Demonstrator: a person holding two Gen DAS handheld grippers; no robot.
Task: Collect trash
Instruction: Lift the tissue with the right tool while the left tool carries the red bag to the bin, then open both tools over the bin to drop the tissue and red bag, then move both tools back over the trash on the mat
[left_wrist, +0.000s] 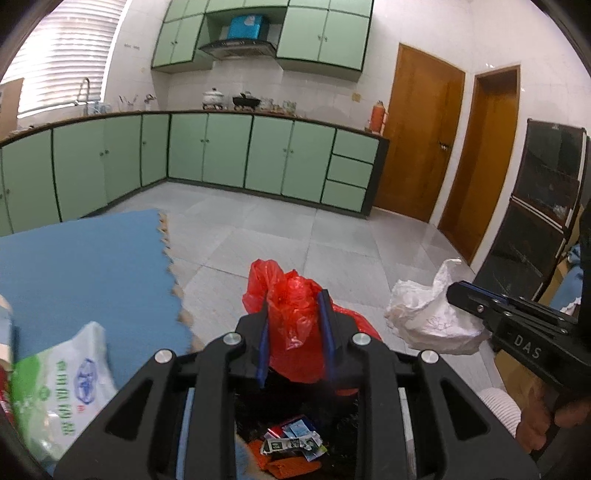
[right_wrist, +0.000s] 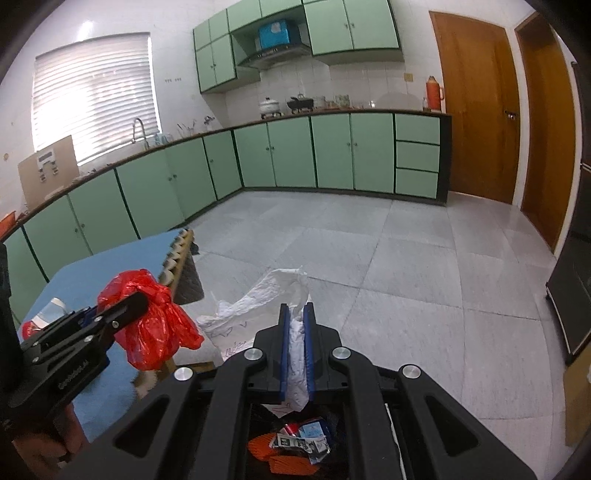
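Item: red plastic bag (left_wrist: 291, 325), bunched in my left gripper (left_wrist: 295, 332), its fingers closed on it. Item: white plastic bag (right_wrist: 295, 343), pinched tight in my right gripper (right_wrist: 296, 345). Both hang over what looks like a dark bin (right_wrist: 295, 443) holding wrappers, beside the blue table (left_wrist: 92, 266), positioned for dropping in.

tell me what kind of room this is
A home kitchen, most likely: green cabinets under a long counter, a range hood over pots on a stove, and a sink tap by the window.
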